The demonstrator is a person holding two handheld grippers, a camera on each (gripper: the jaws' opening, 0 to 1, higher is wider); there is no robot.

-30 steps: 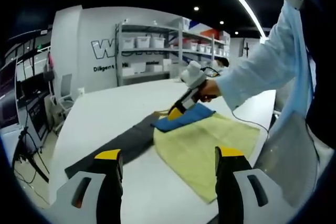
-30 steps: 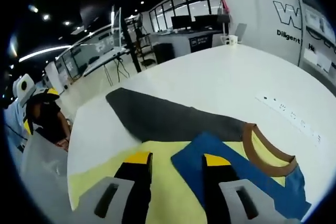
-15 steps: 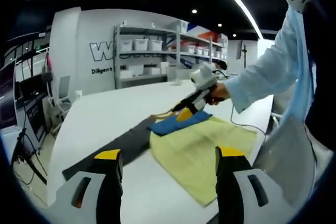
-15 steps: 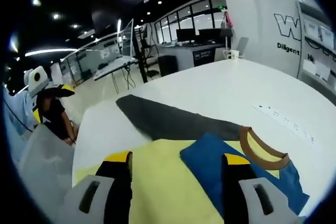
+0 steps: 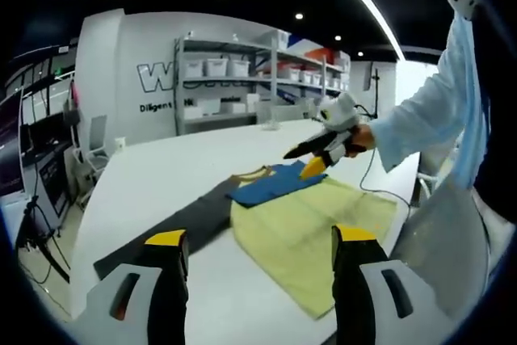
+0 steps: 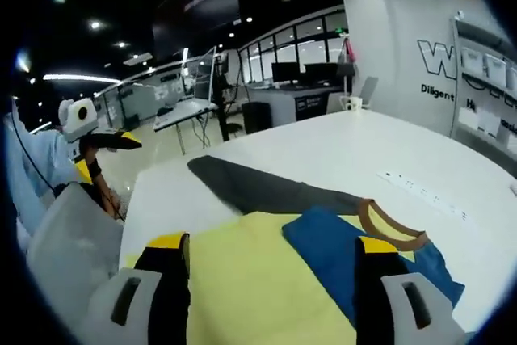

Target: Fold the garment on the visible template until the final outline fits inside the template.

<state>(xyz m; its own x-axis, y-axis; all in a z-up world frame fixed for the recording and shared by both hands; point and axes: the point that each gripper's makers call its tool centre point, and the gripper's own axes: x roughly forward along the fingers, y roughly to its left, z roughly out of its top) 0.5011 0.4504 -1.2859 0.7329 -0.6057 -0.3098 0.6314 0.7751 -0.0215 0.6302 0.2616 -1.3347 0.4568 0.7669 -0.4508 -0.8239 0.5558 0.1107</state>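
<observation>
Garment flat on template | both claws apart | left view: right claw raised

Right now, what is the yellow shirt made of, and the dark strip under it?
The yellow T-shirt looks like soft matte knit cloth: it lies limp, with a folded blue sleeve and a ribbed brown collar. The dark grey template looks like thin flat felt or fabric; I can't tell which.

Bright ceiling lights — sharp centre (edges fisheye-warped, dim).
</observation>
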